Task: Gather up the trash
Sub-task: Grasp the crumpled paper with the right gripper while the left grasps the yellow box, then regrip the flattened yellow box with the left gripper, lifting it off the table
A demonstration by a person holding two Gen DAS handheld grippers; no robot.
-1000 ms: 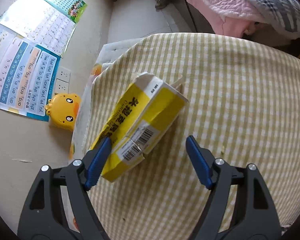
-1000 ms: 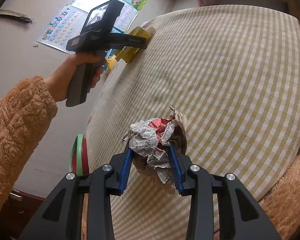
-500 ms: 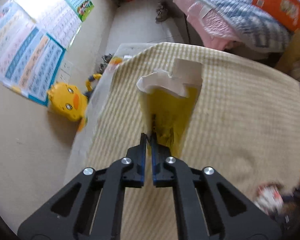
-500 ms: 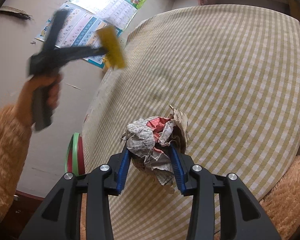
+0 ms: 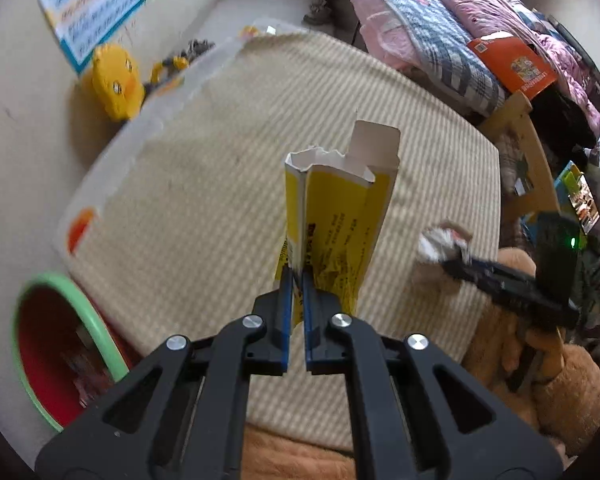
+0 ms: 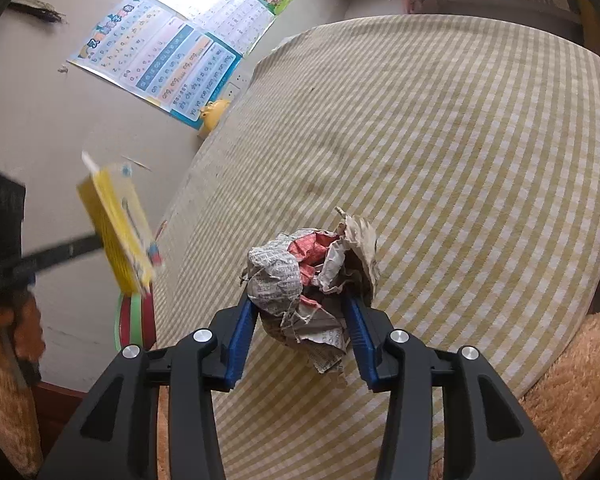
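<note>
- The left claw (image 5: 296, 280) is pinched nearly closed on the lower edge of a flattened yellow carton (image 5: 336, 220); the carton stands upright from the blue pads, its torn white top flap uppermost, lifted clear of the checked worktop (image 5: 188, 216)
- In the right wrist view the same carton (image 6: 118, 236) shows blurred at the left, held out over the worktop's left edge, above a round bin with a green rim (image 6: 134, 320)
- The right claw (image 6: 300, 320) is set at a middling width around a crumpled newspaper wad (image 6: 300, 280), grey print with a red patch; both blue pads press its sides; whether the wad rests on the cloth or hangs just above it I cannot tell
- From the left wrist view the wad (image 5: 440, 240) appears blurred at the right, near the worktop's near-right edge
- The bin (image 5: 64, 356), red inside, sits below the worktop's left side, beside the wall
- A yellow duck toy (image 5: 114, 82) hangs on the wall under an alphabet poster (image 6: 160, 64); quilts (image 5: 432, 20) are piled beyond the far edge
</note>
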